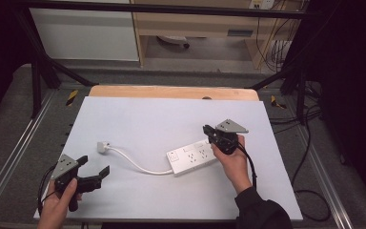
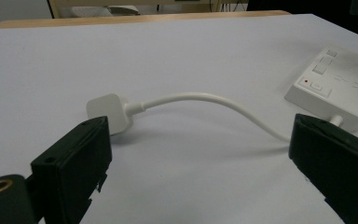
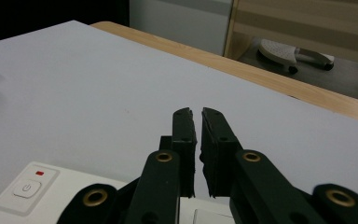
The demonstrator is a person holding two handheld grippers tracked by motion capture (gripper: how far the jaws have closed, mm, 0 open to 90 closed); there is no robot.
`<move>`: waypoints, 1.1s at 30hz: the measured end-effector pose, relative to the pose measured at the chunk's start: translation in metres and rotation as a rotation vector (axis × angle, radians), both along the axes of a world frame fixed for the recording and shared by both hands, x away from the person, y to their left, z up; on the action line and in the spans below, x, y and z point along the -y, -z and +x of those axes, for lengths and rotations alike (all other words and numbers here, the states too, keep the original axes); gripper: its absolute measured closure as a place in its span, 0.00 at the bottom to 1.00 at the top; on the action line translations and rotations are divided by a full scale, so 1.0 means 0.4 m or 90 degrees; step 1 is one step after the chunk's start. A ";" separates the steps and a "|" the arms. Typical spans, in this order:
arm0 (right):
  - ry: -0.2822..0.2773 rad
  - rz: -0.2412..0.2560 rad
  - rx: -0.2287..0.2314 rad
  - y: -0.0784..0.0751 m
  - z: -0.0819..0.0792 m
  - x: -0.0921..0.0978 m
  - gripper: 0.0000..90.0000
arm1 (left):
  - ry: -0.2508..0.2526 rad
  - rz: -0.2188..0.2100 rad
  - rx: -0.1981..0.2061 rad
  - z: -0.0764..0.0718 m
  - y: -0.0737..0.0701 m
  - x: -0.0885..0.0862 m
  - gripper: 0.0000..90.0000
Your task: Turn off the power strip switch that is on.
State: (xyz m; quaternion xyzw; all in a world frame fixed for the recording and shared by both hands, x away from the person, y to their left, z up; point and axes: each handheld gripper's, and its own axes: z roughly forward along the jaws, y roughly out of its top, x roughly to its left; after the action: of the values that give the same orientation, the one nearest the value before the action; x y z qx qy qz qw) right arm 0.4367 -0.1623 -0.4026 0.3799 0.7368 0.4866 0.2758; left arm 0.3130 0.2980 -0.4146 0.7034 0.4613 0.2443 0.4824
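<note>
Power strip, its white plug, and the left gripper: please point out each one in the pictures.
power strip [image 1: 192,156], high view, on its top face with the sockets.
white plug [image 2: 106,110], left gripper view, on the plug body.
left gripper [image 1: 95,170], high view, midway between its open jaws' tips.

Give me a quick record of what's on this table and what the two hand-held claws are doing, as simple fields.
surface: white table top
main item: white power strip, lying flat
cord: white cable curving from the strip to a white plug
left gripper: jaws wide apart, aimed towards the plug, touching nothing
right gripper: jaws nearly closed with nothing between them, over the strip's right end
strip switch: button with a red mark
</note>
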 end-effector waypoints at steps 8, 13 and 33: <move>0.001 -0.010 -0.009 0.012 0.009 -0.001 1.00 | 0.001 0.002 0.000 0.000 0.000 0.000 0.06; -0.001 -0.011 -0.018 0.022 0.014 -0.002 1.00 | 0.002 0.002 0.000 0.000 0.000 0.001 0.06; -0.001 -0.015 -0.049 0.055 0.024 -0.003 1.00 | 0.002 0.003 -0.003 0.000 0.000 0.000 0.06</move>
State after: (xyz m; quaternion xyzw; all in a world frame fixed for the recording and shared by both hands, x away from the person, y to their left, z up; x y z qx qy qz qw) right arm 0.4463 -0.1610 -0.4246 0.3946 0.7529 0.4629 0.2511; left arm 0.3129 0.2980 -0.4147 0.7061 0.4607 0.2429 0.4798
